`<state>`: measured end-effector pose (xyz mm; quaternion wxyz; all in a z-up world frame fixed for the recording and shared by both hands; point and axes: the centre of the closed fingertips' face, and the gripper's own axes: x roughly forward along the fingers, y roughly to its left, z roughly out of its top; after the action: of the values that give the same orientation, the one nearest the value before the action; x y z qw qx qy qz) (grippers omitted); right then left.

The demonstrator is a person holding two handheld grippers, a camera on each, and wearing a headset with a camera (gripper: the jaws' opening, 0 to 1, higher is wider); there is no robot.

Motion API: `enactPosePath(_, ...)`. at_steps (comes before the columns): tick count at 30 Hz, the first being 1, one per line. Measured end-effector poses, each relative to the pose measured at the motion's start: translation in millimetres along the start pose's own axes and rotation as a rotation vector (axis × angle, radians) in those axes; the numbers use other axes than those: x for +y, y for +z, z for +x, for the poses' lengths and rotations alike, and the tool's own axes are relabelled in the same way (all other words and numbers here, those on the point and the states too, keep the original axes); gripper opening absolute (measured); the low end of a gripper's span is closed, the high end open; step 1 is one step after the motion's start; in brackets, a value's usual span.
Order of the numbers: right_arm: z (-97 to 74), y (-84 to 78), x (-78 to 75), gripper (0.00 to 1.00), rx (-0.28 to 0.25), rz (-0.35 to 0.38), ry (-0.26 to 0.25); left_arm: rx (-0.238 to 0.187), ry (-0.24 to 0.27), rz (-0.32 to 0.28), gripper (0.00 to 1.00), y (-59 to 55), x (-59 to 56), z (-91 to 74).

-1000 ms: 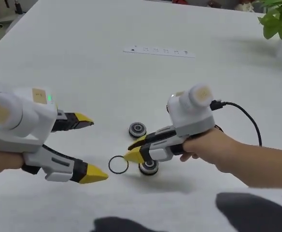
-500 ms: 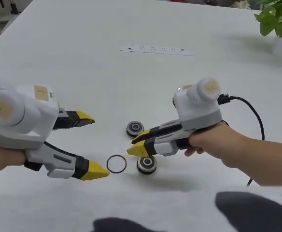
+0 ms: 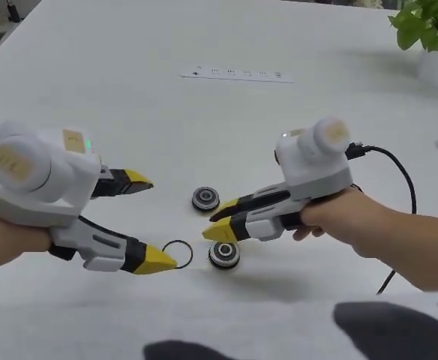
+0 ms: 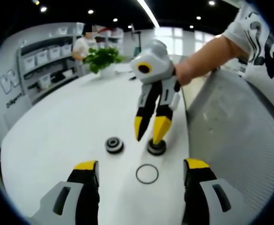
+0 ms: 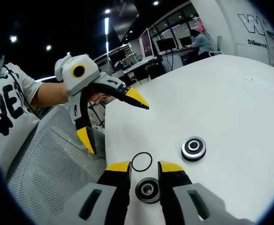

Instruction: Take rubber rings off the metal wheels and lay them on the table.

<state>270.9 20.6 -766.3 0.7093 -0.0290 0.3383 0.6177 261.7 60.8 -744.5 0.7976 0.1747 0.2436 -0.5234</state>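
Observation:
Two metal wheels lie on the white table: one wheel (image 3: 205, 198) farther off, the other wheel (image 3: 224, 255) nearer. A loose black rubber ring (image 3: 190, 250) lies flat to the left of the nearer wheel. My right gripper (image 3: 220, 221) hovers just above the nearer wheel (image 5: 147, 190), jaws a little apart with nothing between them. My left gripper (image 3: 150, 220) stands wide open, and its lower jaw tip overlaps the ring's left side. From the left gripper (image 4: 141, 165), the ring (image 4: 137, 174) lies ahead between the jaws, with both wheels (image 4: 113, 145) (image 4: 156, 147) beyond it.
A white power strip (image 3: 236, 73) lies at the far middle of the table. A potted plant (image 3: 425, 26) stands at the far right. A black cable (image 3: 399, 187) trails from the right gripper. A mesh chair (image 5: 48, 159) sits by the table edge.
My right gripper has risen off the nearer wheel and drawn back slightly to the right. My left gripper has moved right, so its lower tip now reaches the ring.

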Motion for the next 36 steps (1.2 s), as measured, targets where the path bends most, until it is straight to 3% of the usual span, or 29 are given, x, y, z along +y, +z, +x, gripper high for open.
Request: enactPosePath(36,-27.0,-25.4,-11.3,0.22,-0.005,0.036,-0.019,0.017,-0.070,0.015,0.70,13.8,-7.6,27.2)
